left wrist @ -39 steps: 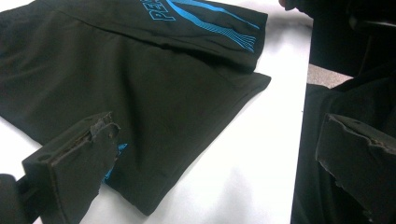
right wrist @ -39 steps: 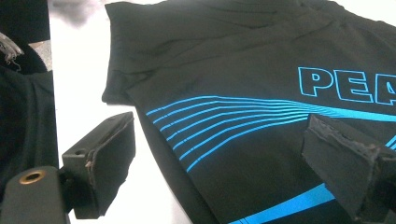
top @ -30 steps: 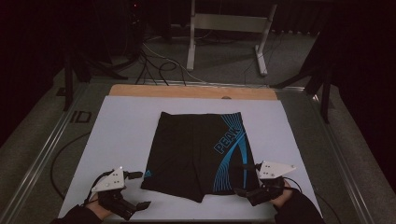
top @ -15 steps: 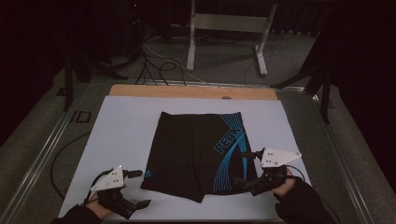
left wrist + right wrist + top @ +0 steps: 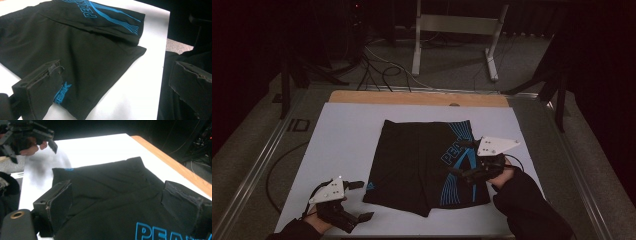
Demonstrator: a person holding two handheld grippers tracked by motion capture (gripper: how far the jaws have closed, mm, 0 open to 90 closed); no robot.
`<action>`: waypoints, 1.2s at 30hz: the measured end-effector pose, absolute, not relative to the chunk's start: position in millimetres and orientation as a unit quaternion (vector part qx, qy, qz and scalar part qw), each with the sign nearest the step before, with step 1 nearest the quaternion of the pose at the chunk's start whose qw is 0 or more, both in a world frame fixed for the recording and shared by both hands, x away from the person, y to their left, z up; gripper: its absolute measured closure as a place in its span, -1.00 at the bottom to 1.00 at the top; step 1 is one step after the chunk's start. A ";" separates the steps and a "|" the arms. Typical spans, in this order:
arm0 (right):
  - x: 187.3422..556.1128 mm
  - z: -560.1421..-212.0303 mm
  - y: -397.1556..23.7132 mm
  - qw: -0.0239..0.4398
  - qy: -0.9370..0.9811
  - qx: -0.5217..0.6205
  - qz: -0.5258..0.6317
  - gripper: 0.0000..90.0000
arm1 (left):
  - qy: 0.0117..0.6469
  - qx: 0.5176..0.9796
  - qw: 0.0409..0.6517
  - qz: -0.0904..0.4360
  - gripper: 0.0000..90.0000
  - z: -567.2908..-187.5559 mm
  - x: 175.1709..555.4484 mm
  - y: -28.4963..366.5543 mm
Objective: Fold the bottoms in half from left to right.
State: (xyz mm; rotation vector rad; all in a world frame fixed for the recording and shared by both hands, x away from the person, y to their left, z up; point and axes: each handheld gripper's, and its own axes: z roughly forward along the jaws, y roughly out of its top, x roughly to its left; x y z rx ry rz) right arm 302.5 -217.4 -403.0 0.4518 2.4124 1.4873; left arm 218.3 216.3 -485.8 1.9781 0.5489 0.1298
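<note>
Black shorts [image 5: 417, 165] with blue stripes and blue lettering lie flat in the middle of the white mat [image 5: 347, 145]. My right gripper [image 5: 459, 158] hovers open over the shorts' striped right side; in the right gripper view its jaws [image 5: 117, 185] stand wide apart above the black cloth [image 5: 112, 192], nothing between them. My left gripper [image 5: 362, 200] stands open on the mat just off the shorts' near left corner. In the left gripper view the spread jaws [image 5: 117, 65] frame the hem with a small blue logo [image 5: 61, 91].
A wooden strip [image 5: 412, 97] borders the mat's far edge, with metal rails along the table's sides. Beyond it are a metal stand [image 5: 452, 25] and floor cables [image 5: 377, 65]. The other hand with its gripper [image 5: 30, 132] shows far off in the right gripper view.
My right gripper has moved away from the near edge, forward and slightly left, and is over the shorts' striped side. The left gripper and the shorts have not moved.
</note>
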 end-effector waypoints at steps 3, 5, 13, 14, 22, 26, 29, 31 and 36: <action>311.2 -401.4 -211.5 0.135 0.833 0.155 0.515 -0.77 | 0.234 0.821 0.517 0.061 -1.00 -485.4 218.5 215.8; 315.7 -400.3 -207.0 0.136 0.832 0.158 0.515 -0.77 | 0.237 0.820 0.518 0.065 -1.00 -484.3 218.4 215.2; 335.6 -395.8 -192.4 0.136 0.834 0.143 0.515 -0.77 | 0.245 0.818 0.516 0.066 -1.00 -481.9 218.9 212.5; 338.2 -395.1 -190.5 0.137 0.834 0.140 0.515 -0.77 | 0.248 0.818 0.514 0.069 -1.00 -481.5 219.1 212.2; 354.9 -389.7 -177.0 0.139 0.836 0.136 0.512 -0.77 | 0.276 0.815 0.502 0.093 -1.00 -477.0 220.6 210.6; 363.4 -387.9 -168.0 0.141 0.839 0.134 0.508 -0.77 | 0.291 0.815 0.492 0.097 -1.00 -477.5 221.3 211.4; 367.5 -386.2 -158.9 0.139 0.839 0.128 0.510 -0.77 | 0.294 0.813 0.493 0.099 -1.00 -477.8 221.3 212.4; 371.3 -386.4 -153.1 0.136 0.837 0.130 0.514 -0.77 | 0.287 0.814 0.495 0.104 -1.00 -476.7 220.2 212.4; 381.4 -389.6 -139.7 0.131 0.838 0.127 0.515 -0.77 | 0.281 0.815 0.496 0.105 -1.00 -477.1 219.6 210.8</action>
